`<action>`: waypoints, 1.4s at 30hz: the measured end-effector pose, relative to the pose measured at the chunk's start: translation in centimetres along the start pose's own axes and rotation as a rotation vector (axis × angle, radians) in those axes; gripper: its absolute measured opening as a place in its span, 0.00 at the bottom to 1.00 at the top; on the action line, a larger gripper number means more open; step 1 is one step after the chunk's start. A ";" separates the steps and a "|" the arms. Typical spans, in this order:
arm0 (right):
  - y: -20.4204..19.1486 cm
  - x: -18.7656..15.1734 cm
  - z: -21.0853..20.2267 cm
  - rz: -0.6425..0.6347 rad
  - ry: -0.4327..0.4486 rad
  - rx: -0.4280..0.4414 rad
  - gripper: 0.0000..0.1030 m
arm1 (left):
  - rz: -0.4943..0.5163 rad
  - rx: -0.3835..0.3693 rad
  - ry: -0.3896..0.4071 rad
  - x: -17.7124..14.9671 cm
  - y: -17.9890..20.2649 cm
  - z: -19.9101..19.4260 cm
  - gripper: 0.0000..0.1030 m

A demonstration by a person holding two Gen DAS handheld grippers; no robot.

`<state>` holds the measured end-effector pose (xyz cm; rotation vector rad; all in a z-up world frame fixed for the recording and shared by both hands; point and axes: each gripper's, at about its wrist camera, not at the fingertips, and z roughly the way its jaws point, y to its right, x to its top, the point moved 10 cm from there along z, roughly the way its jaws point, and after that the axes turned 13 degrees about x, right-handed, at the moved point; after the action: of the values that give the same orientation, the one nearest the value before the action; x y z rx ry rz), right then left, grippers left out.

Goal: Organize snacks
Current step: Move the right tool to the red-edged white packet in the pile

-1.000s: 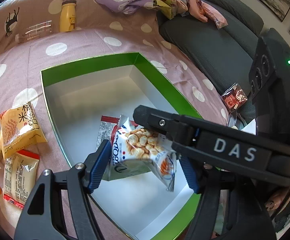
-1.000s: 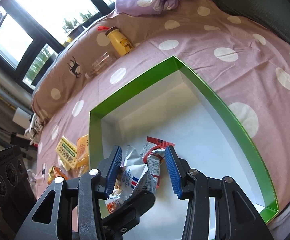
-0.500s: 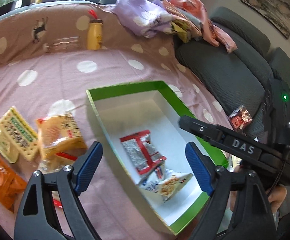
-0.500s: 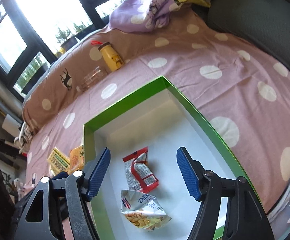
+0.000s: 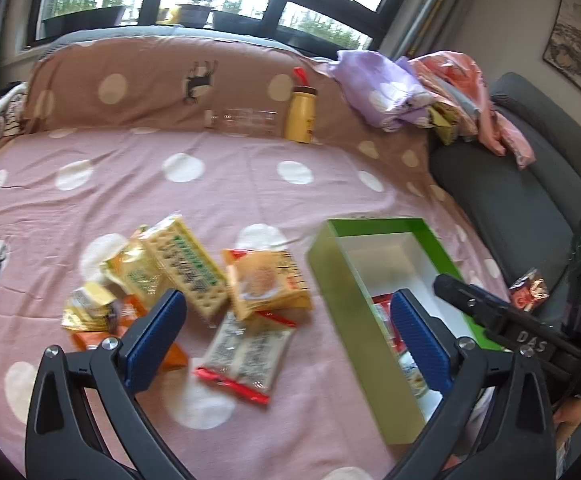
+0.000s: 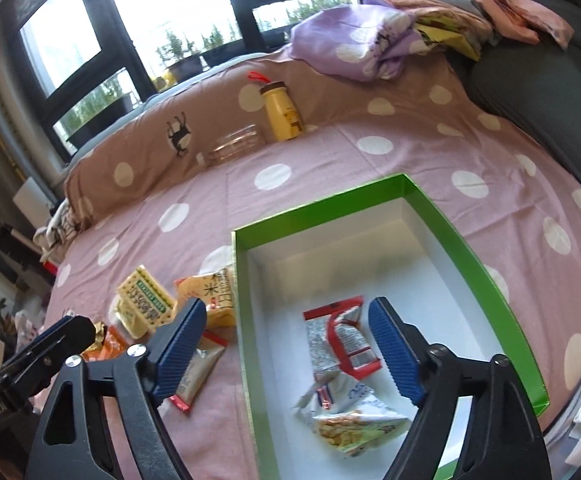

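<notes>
1. Right claw [image 6: 286, 350]: jaws spread and opening, blue ribbed pads pressing on nothing. It hangs over the near left wall of the green cardboard box with a white interior [image 6: 470, 248].
2. Left claw [image 5: 286, 334]: jaws spread wide and opening, nothing pinched. It hangs over the snack pile on the pink polka-dot bedspread [image 5: 226, 196], with the box at its right.
3. Box contents, right wrist view: a silver packet with red trim [image 6: 340, 338] lies flat on the white floor; a crumpled white-and-blue bag printed with round crackers [image 6: 350, 420] lies just nearer the camera, touching it.
4. Outside the box: a pale yellow cracker pack with a green label [image 5: 182, 264], an orange-yellow biscuit pack [image 5: 268, 284], a translucent white twin pack with red ends [image 5: 246, 354] and an orange packet [image 5: 90, 338], clustered together.
5. Left wrist view only: a small red wrapper [image 5: 528, 290] on the grey sofa [image 5: 510, 200]; the box contents are mostly hidden there.
6. Both views: a yellow bottle [image 6: 281, 112] standing by a clear glass [image 6: 234, 144] lying on its side.
</notes>
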<state>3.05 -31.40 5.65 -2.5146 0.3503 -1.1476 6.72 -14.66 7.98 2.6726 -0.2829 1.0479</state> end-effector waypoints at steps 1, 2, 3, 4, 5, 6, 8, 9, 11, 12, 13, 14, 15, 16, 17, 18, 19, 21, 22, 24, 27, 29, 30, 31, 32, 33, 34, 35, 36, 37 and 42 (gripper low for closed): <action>-0.5 -0.1 0.2 -0.010 -0.006 0.006 0.82 | -0.009 0.019 0.003 -0.2 -0.9 -0.1 0.99; -0.9 -0.2 0.4 -0.017 -0.010 0.011 0.82 | -0.020 0.033 0.000 -0.4 -1.7 -0.1 0.99; -1.8 -0.4 0.7 -0.031 -0.019 0.023 0.82 | -0.031 0.045 -0.007 -0.7 -2.4 0.0 0.99; -2.3 -0.6 1.0 -0.040 -0.025 0.031 0.82 | -0.040 0.055 -0.018 -1.0 -3.2 0.1 0.99; -2.9 -0.8 1.2 -0.048 -0.030 0.040 0.82 | -0.047 0.066 -0.025 -1.2 -3.9 0.1 0.99; -3.5 -1.0 1.5 -0.057 -0.037 0.052 0.82 | -0.053 0.081 -0.031 -1.5 -4.7 0.2 0.99; -4.8 -1.4 2.1 -0.068 -0.053 0.084 0.82 | -0.061 0.110 -0.042 -1.9 -6.0 0.3 0.99; -5.4 -1.7 2.4 -0.071 -0.062 0.103 0.82 | -0.065 0.124 -0.049 -2.1 -6.5 0.4 0.99; -6.6 -2.4 3.5 -0.067 -0.099 0.152 0.82 | -0.073 0.151 -0.076 -2.9 -7.7 0.7 0.99; -7.1 -2.7 3.9 -0.064 -0.113 0.168 0.82 | -0.072 0.155 -0.094 -3.3 -8.0 1.0 0.99; -7.8 -3.2 4.6 -0.056 -0.142 0.207 0.82 | -0.071 0.155 -0.114 -3.7 -8.3 1.2 0.99; -8.2 -3.6 5.0 -0.048 -0.161 0.228 0.82 | -0.074 0.153 -0.130 -4.0 -8.5 1.5 0.99; -8.6 -3.9 5.5 -0.036 -0.180 0.245 0.82 | -0.076 0.151 -0.147 -4.3 -8.7 1.8 0.99; -8.8 -4.4 6.2 -0.017 -0.207 0.257 0.82 | -0.078 0.154 -0.163 -4.7 -8.9 2.1 0.99; -8.9 -4.8 6.7 -0.003 -0.225 0.260 0.82 | -0.078 0.158 -0.176 -5.1 -9.0 2.3 0.98; -9.0 -5.2 7.2 0.014 -0.244 0.263 0.82 | -0.071 0.161 -0.186 -5.4 -9.0 2.5 0.98; -9.1 -5.7 7.9 0.032 -0.268 0.265 0.82 | -0.058 0.164 -0.194 -5.7 -9.0 2.7 0.98; -9.3 -6.5 8.8 0.054 -0.294 0.261 0.82 | -0.036 0.176 -0.195 -5.8 -9.0 2.8 0.94; -9.4 -6.9 9.4 0.057 -0.305 0.248 0.82 | -0.033 0.185 -0.194 -5.9 -9.1 2.8 0.94; -9.5 -7.4 10.4 0.056 -0.318 0.222 0.82 | -0.032 0.187 -0.195 -6.0 -9.2 3.0 0.89; -9.5 -8.4 12.0 0.080 -0.358 0.206 0.82 | -0.003 0.176 -0.226 -6.8 -8.8 3.4 0.78; -9.3 -9.2 13.3 0.107 -0.389 0.189 0.82 | 0.024 0.205 -0.239 -7.3 -8.8 3.7 0.73; -9.1 -9.7 14.1 0.110 -0.407 0.166 0.82 | 0.037 0.228 -0.245 -7.5 -9.1 3.8 0.69; -9.0 -10.0 14.6 0.103 -0.419 0.144 0.82 | 0.045 0.249 -0.250 -7.7 -9.3 3.9 0.67; -8.9 -10.2 14.9 0.092 -0.422 0.128 0.82 | 0.045 0.259 -0.256 -7.8 -9.6 4.0 0.64; -8.7 -10.3 15.2 0.080 -0.424 0.106 0.82 | 0.041 0.259 -0.263 -7.9 -9.8 4.0 0.63; -8.5 -10.4 15.5 0.065 -0.424 0.080 0.82 | 0.034 0.252 -0.269 -8.0 -10.0 4.0 0.63; -8.5 -10.4 15.7 0.057 -0.421 0.067 0.82 | 0.028 0.247 -0.272 -8.1 -10.1 3.9 0.63; -8.5 -10.2 15.8 0.047 -0.414 0.055 0.82 | 0.025 0.247 -0.272 -8.1 -10.3 3.9 0.63; -8.6 -10.1 15.9 0.031 -0.408 0.038 0.82 | 0.023 0.252 -0.270 -8.0 -10.5 3.7 0.63; -9.0 -10.2 16.6 -0.068 -0.386 -0.054 0.82 | 0.010 0.269 -0.265 -7.8 -11.2 3.3 0.63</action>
<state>9.90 -15.98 -7.68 -2.7366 0.1954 -0.6575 6.26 -4.35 -1.60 3.0599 -0.2178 0.7799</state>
